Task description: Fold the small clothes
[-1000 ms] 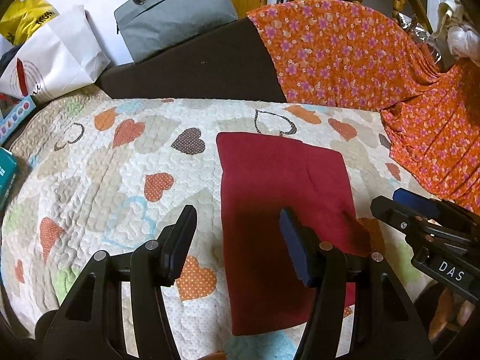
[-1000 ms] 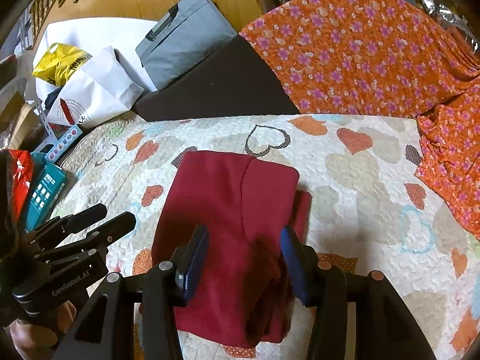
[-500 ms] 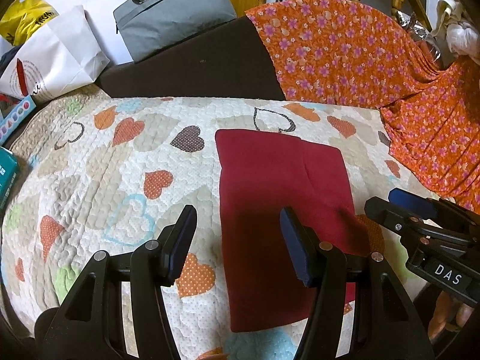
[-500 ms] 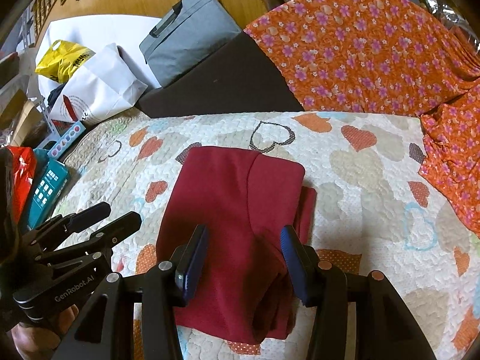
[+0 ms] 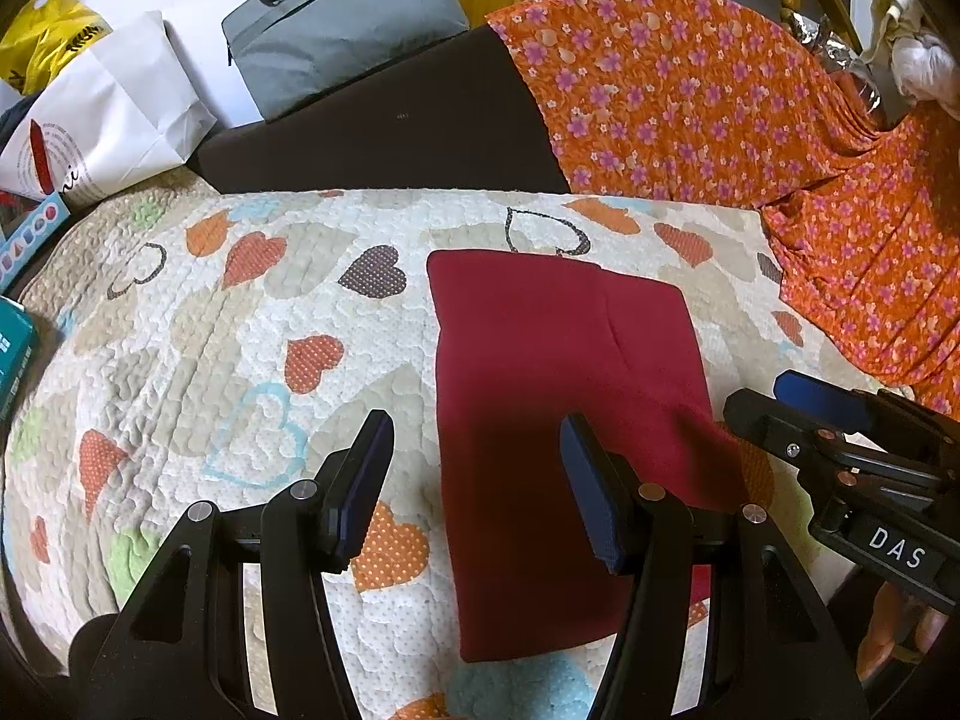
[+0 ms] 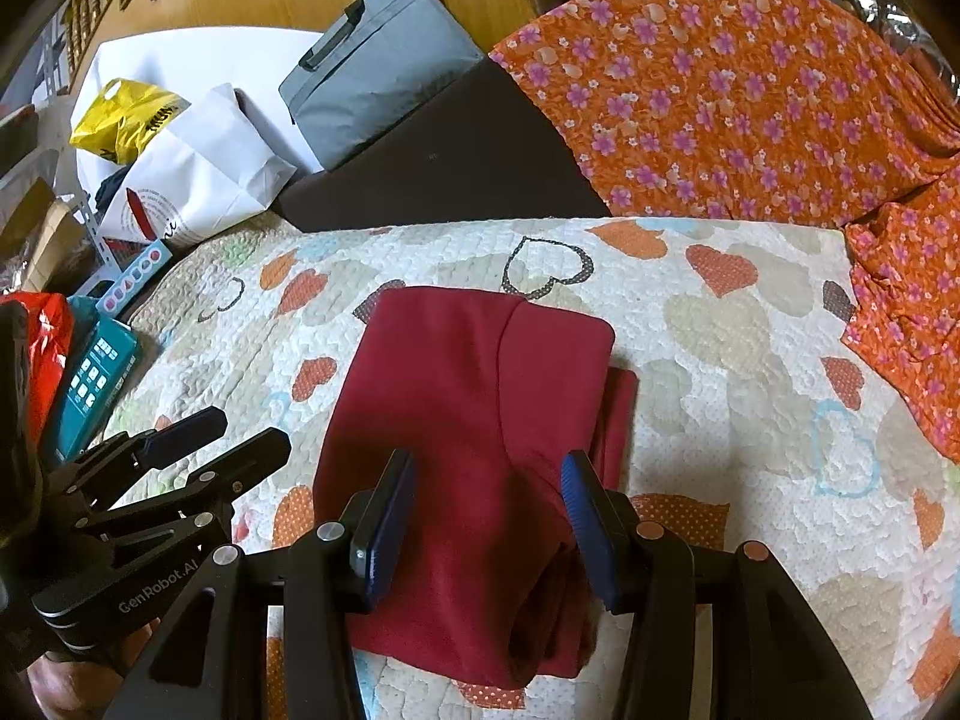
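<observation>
A dark red garment [image 5: 558,384] lies folded into a long rectangle on the heart-patterned quilt [image 5: 240,360]. It also shows in the right wrist view [image 6: 474,438], with a folded layer on top and bunched edges at its near right. My left gripper [image 5: 474,456] is open and empty above the garment's near left edge. My right gripper [image 6: 486,498] is open and empty above the garment's near end. Each gripper shows in the other's view, the right one [image 5: 798,402] beside the garment's right edge, the left one [image 6: 234,432] to its left.
Orange floral cloth [image 5: 750,120] drapes over the back and right side. A dark cushion [image 5: 390,132], a grey bag [image 5: 342,24] and a white paper bag [image 5: 108,126] stand behind the quilt. Teal boxes [image 6: 90,384] lie at the left edge.
Both grippers have drawn back a little from the garment and stay open. The garment lies still.
</observation>
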A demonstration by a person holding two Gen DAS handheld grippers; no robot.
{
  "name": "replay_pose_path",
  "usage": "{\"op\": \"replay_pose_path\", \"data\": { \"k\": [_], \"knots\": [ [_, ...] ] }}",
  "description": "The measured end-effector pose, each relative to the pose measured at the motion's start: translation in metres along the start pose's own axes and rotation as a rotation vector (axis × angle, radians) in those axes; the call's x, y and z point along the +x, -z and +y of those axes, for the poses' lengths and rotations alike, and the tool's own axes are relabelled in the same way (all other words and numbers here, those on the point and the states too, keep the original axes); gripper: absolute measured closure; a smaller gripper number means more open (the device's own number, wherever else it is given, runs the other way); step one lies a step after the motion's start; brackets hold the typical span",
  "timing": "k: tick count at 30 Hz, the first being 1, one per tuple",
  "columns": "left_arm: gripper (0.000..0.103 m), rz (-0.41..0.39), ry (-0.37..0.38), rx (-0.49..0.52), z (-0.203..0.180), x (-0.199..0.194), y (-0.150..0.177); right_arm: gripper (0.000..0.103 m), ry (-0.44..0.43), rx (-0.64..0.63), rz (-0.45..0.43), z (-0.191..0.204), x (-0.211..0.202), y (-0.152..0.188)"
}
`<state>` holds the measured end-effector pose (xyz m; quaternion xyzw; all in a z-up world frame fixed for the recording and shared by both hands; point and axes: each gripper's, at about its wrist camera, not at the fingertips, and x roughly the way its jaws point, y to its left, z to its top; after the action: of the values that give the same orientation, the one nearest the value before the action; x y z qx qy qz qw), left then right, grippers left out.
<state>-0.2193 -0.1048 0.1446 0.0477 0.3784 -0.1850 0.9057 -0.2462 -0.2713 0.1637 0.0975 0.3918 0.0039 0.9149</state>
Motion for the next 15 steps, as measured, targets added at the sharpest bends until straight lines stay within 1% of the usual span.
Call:
{"op": "replay_pose_path", "data": {
  "k": [15],
  "knots": [
    [0.045, 0.017, 0.009, -0.004, 0.0027, 0.0067, 0.0003, 0.054, -0.011, 0.01, 0.02, -0.003, 0.0076, 0.0016]
  ]
}}
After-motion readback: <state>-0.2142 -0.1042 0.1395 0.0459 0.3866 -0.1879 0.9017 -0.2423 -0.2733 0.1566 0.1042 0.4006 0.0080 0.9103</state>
